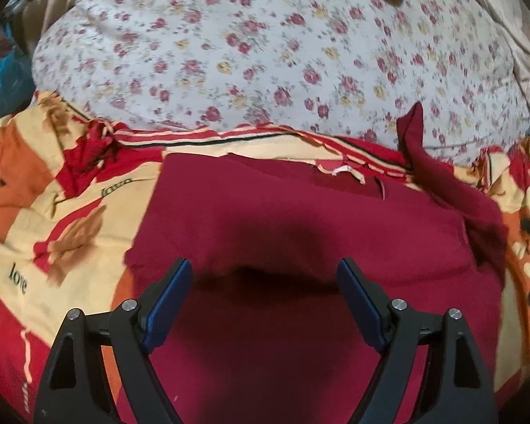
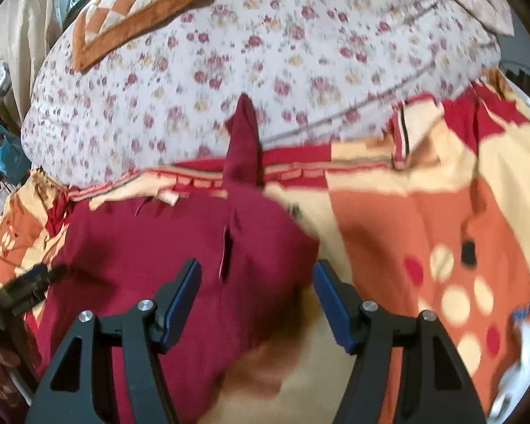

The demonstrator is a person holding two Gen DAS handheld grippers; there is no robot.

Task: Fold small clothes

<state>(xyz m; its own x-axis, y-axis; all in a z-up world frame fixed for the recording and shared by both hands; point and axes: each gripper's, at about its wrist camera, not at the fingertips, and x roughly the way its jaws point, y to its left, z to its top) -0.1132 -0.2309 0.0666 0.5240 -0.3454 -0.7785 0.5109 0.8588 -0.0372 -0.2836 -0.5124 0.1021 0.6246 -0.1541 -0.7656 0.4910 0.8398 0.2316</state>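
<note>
The left gripper (image 1: 265,275) stands released at the bottom of its view, its two blue pads (image 1: 168,305) spread wide with nothing pinched between them; they hang over the dark red garment (image 1: 300,219), whose cloth fills the lower middle of the frame under a dark shadow. The right gripper (image 2: 256,279) is likewise unclenched, its pads (image 2: 182,304) far apart and empty, straddling the garment's right edge at lower centre, so that the left pad sits over red cloth and the right pad over bare blanket. The garment lies spread fairly flat on a patterned blanket (image 1: 28,219) of orange, cream and red blocks with the word "love" printed at the left. In the left wrist view a strip of the garment, probably a sleeve though motion blur makes this hard to settle, runs up to a point at the upper right of the cloth (image 1: 415,130), crossing the blanket's striped border onto the floral sheet (image 1: 265,53). In the right wrist view the same strip (image 2: 243,141) rises at centre. A slit or placket shows in the garment just above the right gripper's left pad. The floral sheet spans the upper half of both views, with open room on it beyond the blanket's border. An orange checked cushion (image 2: 130,10) lies at the upper left of the right view. The left gripper's black frame (image 2: 28,286) shows at that view's left edge.
</note>
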